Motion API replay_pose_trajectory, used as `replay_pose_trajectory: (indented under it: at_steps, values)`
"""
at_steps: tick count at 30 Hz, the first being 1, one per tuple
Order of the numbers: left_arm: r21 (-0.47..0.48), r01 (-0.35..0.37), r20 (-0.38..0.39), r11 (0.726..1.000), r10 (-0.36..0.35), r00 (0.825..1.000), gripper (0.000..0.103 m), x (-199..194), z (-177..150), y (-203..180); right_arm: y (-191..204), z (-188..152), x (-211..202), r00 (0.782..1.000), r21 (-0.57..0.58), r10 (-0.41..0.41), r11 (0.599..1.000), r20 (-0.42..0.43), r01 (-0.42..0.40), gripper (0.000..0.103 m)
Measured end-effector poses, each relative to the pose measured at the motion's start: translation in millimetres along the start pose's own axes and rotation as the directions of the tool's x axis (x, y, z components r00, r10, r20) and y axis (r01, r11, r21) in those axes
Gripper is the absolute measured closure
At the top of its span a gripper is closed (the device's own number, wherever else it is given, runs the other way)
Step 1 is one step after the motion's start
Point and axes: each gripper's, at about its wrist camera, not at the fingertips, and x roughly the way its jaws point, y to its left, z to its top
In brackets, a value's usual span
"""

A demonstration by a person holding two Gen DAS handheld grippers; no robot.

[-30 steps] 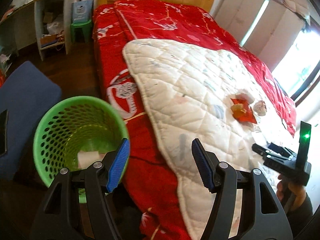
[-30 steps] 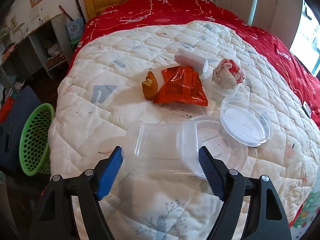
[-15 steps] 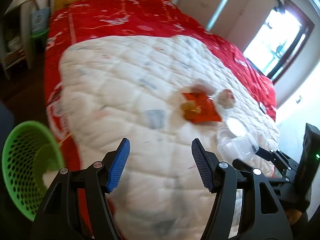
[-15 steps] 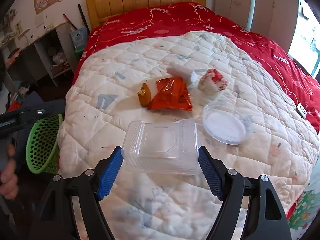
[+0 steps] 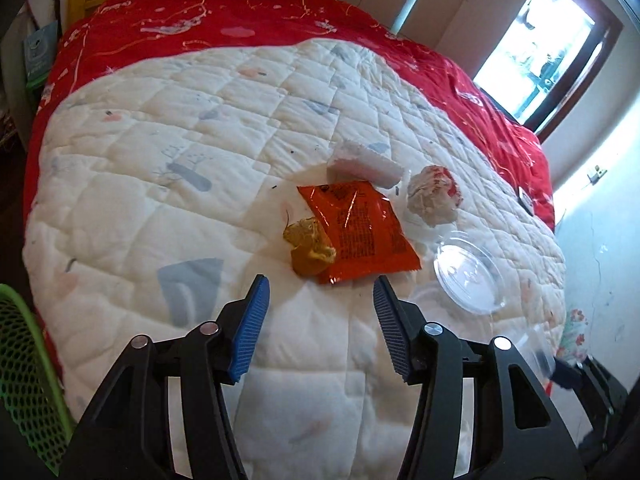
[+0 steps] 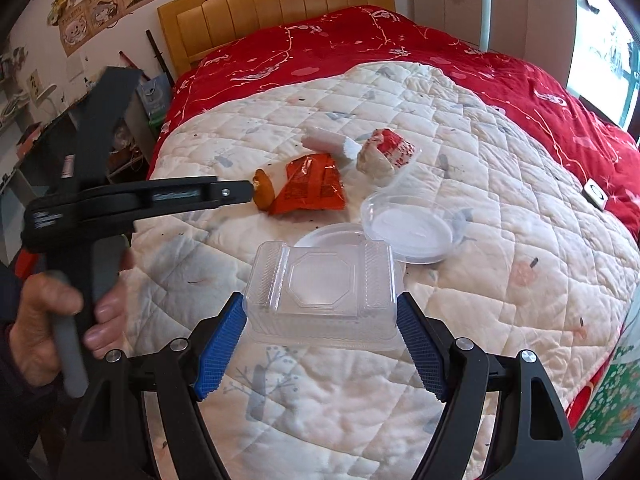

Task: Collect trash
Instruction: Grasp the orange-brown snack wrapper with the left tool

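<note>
Trash lies on the white quilt: an orange snack wrapper (image 5: 358, 230), a brown crumpled scrap (image 5: 308, 248), a white tissue pack (image 5: 364, 164), a crumpled red-and-white paper ball (image 5: 434, 196) and a clear round lid (image 5: 468, 278). My left gripper (image 5: 320, 322) is open and empty, just short of the brown scrap (image 6: 264, 192). My right gripper (image 6: 320, 340) is shut on a clear plastic container (image 6: 324, 288), held above the quilt. The wrapper (image 6: 312, 188) and round lid (image 6: 412, 228) lie beyond it.
A green mesh basket (image 5: 20, 376) stands on the floor at the bed's left edge. The bed has a red cover (image 6: 360, 52) and a wooden headboard (image 6: 272, 4). Shelves (image 6: 24, 148) stand to the left. A window (image 5: 540, 56) is at right.
My left gripper swung from the green basket over the bed to the brown scrap and wrapper. My right gripper closed on the clear container and lifted it off the quilt.
</note>
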Motion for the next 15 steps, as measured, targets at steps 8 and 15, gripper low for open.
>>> replay_pose_trajectory:
  at_steps: [8, 15]
  values:
    - [-0.047, -0.023, -0.014, 0.999, 0.022, 1.0, 0.062, 29.8, 13.0, 3.1, -9.4, -2.2, 0.5, 1.0, 0.029, 0.02, 0.999, 0.006, -0.02, 0.029]
    - [-0.064, -0.012, -0.014, 0.998, 0.012, 1.0, 0.083, 36.2, 15.1, 10.5, -10.0, -2.4, -3.3, 0.999, 0.038, 0.028, 0.999, 0.016, -0.028, 0.029]
